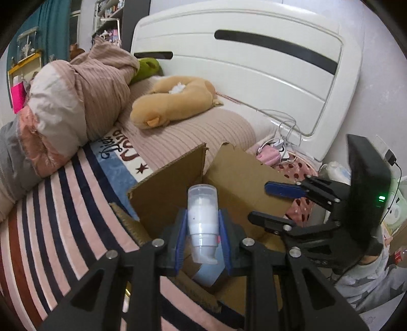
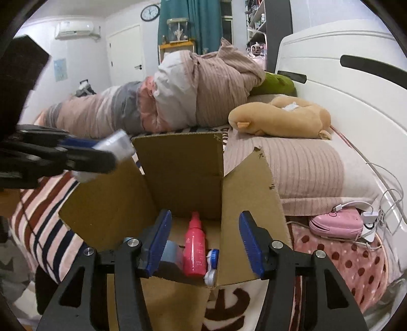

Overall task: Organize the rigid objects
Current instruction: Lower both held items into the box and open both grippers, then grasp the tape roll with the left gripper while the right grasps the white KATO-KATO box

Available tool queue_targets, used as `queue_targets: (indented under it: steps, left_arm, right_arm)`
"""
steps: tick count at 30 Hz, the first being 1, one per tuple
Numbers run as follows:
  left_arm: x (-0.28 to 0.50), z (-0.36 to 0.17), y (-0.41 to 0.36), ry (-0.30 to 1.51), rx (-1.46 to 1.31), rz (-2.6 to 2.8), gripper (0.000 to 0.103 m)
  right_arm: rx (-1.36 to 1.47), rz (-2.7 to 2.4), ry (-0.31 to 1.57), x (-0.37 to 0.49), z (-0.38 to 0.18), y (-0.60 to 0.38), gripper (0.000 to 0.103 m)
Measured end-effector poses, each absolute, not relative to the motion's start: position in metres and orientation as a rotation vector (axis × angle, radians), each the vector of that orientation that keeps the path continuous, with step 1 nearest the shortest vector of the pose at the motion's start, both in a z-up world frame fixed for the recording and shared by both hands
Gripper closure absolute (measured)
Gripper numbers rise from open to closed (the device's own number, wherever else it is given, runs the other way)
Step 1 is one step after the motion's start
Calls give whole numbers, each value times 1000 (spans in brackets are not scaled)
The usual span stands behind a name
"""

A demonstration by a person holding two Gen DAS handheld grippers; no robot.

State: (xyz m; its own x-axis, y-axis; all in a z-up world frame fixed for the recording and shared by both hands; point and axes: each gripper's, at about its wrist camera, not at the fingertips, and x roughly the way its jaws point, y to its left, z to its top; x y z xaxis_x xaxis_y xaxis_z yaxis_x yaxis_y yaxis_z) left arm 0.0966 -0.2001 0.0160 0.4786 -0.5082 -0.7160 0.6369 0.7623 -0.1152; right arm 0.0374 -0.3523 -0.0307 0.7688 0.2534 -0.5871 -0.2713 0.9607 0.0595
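- Bedroom setting: a bed (image 2: 63,229) with a striped cover fills the lower left of both views, a white headboard (image 1: 254,63) stands at the upper right, and a rolled quilt (image 2: 190,96) lies across the middle of the right wrist view.
- Tan plush toy (image 1: 175,101) rests on the ribbed pillow near the centre of the left wrist view, with a green cushion (image 1: 147,68) behind it.
- Open cardboard box (image 2: 183,173) sits on the bed, flaps up, at the centre of the right wrist view.
- Inside the box, at the lower centre, a pink bottle (image 2: 194,249) lies lengthwise; a blue-and-white item (image 2: 212,264) touches its right side and a grey roll (image 2: 173,252) sits to its left.
- Left claw (image 1: 202,229) pinches a clear pump bottle (image 1: 202,219) with white contents, its blue pads pressed on both sides; the bottle stands upright above the box at the lower centre of its view.
- Right claw (image 2: 206,244) is spread, with nothing between its blue pads; it hangs over the near edge of the box, above the pink bottle.
- Pink case (image 2: 335,224) with white cables lies at the right of the right wrist view, on a dotted cloth beside the box.
- Wall clock (image 2: 150,12) hangs at the top of that view, near a teal curtain (image 2: 203,23).
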Motion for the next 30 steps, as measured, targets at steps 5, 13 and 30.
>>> queue_targets:
  steps: [5,13,30]
  left_arm:
    - [112,6,-214,847,224,-647,61]
    - [110,12,-194,830,164,-625,44]
    - [70,21,-9,732,-13,-393,39]
  right_arm:
    - [-5,305,625,35,-31,-358,50]
    - [-12,335,627,33,-26,-352,47]
    - [-74,597,517,10,25,-214,47]
